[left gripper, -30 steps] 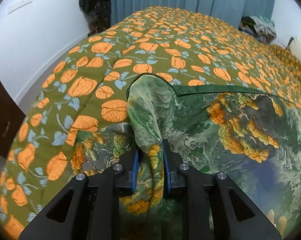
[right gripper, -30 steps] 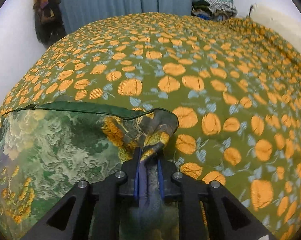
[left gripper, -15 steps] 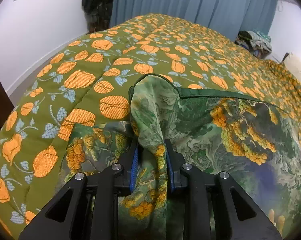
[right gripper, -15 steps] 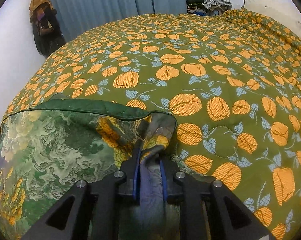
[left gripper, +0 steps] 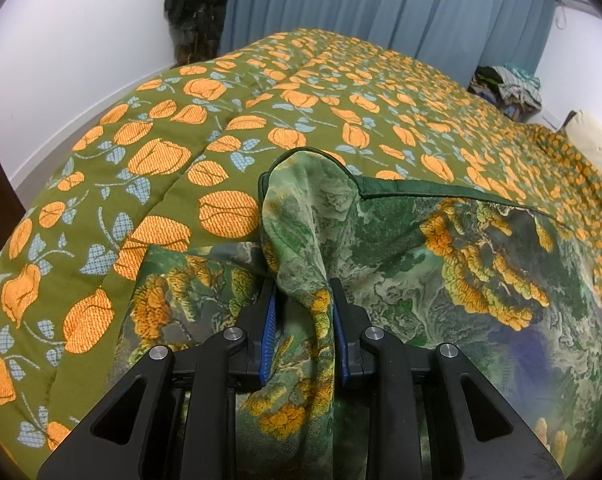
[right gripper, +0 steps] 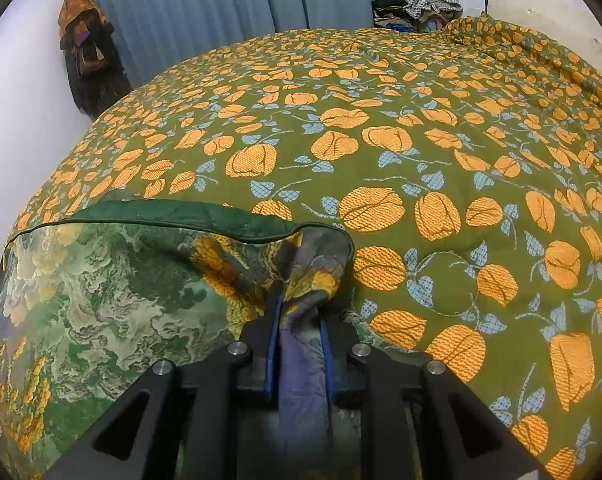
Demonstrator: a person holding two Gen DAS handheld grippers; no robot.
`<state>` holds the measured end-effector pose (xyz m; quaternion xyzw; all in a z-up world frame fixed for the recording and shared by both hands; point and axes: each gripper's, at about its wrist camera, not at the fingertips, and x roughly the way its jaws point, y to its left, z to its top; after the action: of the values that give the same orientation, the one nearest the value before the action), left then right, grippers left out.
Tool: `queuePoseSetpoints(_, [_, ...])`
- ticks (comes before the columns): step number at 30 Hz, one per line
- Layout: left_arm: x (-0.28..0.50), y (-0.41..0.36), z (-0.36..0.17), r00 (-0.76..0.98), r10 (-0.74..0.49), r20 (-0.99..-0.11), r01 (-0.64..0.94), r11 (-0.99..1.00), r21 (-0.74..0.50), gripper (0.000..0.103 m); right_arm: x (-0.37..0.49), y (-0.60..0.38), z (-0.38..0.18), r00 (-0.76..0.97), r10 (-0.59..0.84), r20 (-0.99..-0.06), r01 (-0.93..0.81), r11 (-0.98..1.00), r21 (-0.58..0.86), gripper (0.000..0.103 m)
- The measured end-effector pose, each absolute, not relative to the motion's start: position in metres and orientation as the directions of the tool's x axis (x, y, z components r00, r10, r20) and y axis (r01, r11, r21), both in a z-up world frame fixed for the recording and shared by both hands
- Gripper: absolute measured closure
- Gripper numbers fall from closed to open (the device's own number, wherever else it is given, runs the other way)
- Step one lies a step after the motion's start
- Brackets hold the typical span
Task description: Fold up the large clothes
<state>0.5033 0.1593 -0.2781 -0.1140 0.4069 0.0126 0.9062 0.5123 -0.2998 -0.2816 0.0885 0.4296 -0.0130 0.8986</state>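
Left tool [left gripper: 303, 300] and right tool [right gripper: 299, 320] each clenched on corner of cloth [left gripper: 441, 264], hem stretched between, above bed [right gripper: 421, 160]. Risk: thin fabric slips from pads; uneven pull skews fold.

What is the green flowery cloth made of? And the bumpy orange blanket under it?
The green cloth looks like thin, soft woven fabric, maybe silky: it drapes in loose folds where the left gripper and right gripper pinch it. The bedspread looks thicker and quilted, probably cotton-like, with puffy stitched lines and a matte woven texture.
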Motion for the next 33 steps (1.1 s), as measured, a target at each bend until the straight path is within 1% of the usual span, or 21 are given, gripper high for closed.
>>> queuePoseSetpoints(7, [0.501, 0.162, -0.275, 0.67, -0.083, -0.738, -0.111, 0.971, -0.211, 0.077, 0.511, -0.302, -0.281, 0.635, 0.066, -0.77, 0.099, 0.981, 0.166, 0.084])
queuePoseSetpoints(10, [0.499, 0.164, -0.27, 0.668, -0.092, -0.738, -0.116, 0.967, -0.226, 0.068, 0.51, -0.306, -0.279, 0.64, 0.081, -0.764, 0.1, 0.977, 0.188, 0.083])
queuePoseSetpoints(11, [0.5, 0.167, -0.267, 0.659, -0.097, -0.746, -0.124, 0.964, -0.234, 0.057, 0.509, -0.309, -0.277, 0.642, 0.089, -0.762, 0.106, 0.974, 0.203, 0.083])
queuePoseSetpoints(12, [0.5, 0.169, -0.263, 0.651, -0.108, -0.752, -0.129, 0.96, -0.25, 0.045, 0.508, -0.312, -0.276, 0.642, 0.097, -0.761, 0.109, 0.971, 0.215, 0.081])
queuePoseSetpoints(13, [0.5, 0.174, -0.259, 0.641, -0.126, -0.757, -0.136, 0.952, -0.274, 0.037, 0.508, -0.316, -0.272, 0.638, 0.113, -0.762, 0.113, 0.965, 0.238, 0.079])
queuePoseSetpoints(14, [0.498, 0.179, -0.253, 0.634, -0.131, -0.762, -0.15, 0.946, -0.288, 0.024, 0.509, -0.321, -0.269, 0.633, 0.127, -0.764, 0.121, 0.958, 0.26, 0.075])
queuePoseSetpoints(15, [0.495, 0.184, -0.247, 0.632, -0.124, -0.765, -0.164, 0.943, -0.288, 0.02, 0.508, -0.327, -0.265, 0.628, 0.137, -0.766, 0.133, 0.951, 0.279, 0.066])
queuePoseSetpoints(16, [0.49, 0.188, -0.241, 0.632, -0.115, -0.766, -0.176, 0.942, -0.286, 0.02, 0.506, -0.333, -0.26, 0.627, 0.138, -0.766, 0.149, 0.945, 0.292, 0.06])
queuePoseSetpoints(17, [0.486, 0.191, -0.236, 0.63, -0.113, -0.768, -0.18, 0.941, -0.286, 0.02, 0.504, -0.339, -0.255, 0.631, 0.131, -0.765, 0.165, 0.941, 0.297, 0.047])
queuePoseSetpoints(18, [0.481, 0.194, -0.232, 0.628, -0.112, -0.77, -0.182, 0.941, -0.286, 0.02, 0.499, -0.347, -0.245, 0.647, 0.115, -0.753, 0.183, 0.936, 0.3, 0.038])
queuePoseSetpoints(19, [0.476, 0.198, -0.226, 0.626, -0.109, -0.772, -0.186, 0.941, -0.283, 0.02, 0.494, -0.351, -0.239, 0.66, 0.105, -0.743, 0.188, 0.935, 0.3, 0.036])
queuePoseSetpoints(23, [0.45, 0.204, -0.202, 0.643, -0.102, -0.759, -0.178, 0.944, -0.278, 0.019, 0.469, -0.359, -0.204, 0.703, 0.044, -0.709, 0.181, 0.954, 0.238, 0.036])
queuePoseSetpoints(26, [0.43, 0.197, -0.184, 0.664, -0.102, -0.741, -0.15, 0.952, -0.266, 0.017, 0.442, -0.348, -0.184, 0.727, 0.064, -0.683, 0.106, 0.973, 0.204, 0.036])
queuePoseSetpoints(29, [0.414, 0.173, -0.171, 0.673, -0.132, -0.728, -0.085, 0.964, -0.253, 0.017, 0.408, -0.326, -0.17, 0.739, 0.152, -0.656, -0.008, 0.976, 0.217, 0.036])
queuePoseSetpoints(30, [0.411, 0.164, -0.169, 0.672, -0.147, -0.726, -0.061, 0.966, -0.252, 0.017, 0.393, -0.315, -0.168, 0.734, 0.209, -0.647, -0.063, 0.968, 0.241, 0.036])
queuePoseSetpoints(33, [0.409, 0.117, -0.16, 0.648, -0.225, -0.728, 0.07, 0.969, -0.236, 0.015, 0.363, -0.292, -0.176, 0.712, 0.291, -0.639, -0.147, 0.952, 0.27, 0.036])
